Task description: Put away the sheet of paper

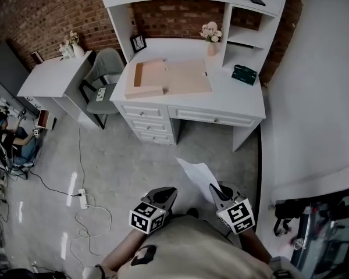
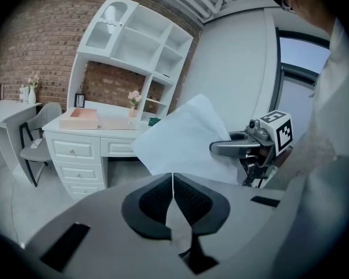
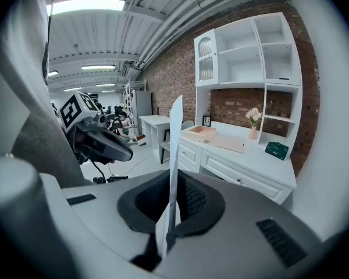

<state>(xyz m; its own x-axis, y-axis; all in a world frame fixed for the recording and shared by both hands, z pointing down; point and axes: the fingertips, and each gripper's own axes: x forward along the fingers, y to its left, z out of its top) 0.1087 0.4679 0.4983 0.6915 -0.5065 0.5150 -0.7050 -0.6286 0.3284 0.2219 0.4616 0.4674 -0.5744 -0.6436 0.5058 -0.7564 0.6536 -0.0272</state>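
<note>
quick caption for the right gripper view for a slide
Right tool shut on a sheet of paper seen edge-on, with the white desk ahead.

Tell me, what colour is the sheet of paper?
The sheet of paper is white, clearest in the left gripper view.

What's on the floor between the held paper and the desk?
Nothing. The head view shows bare floor from the paper to the desk.
</note>
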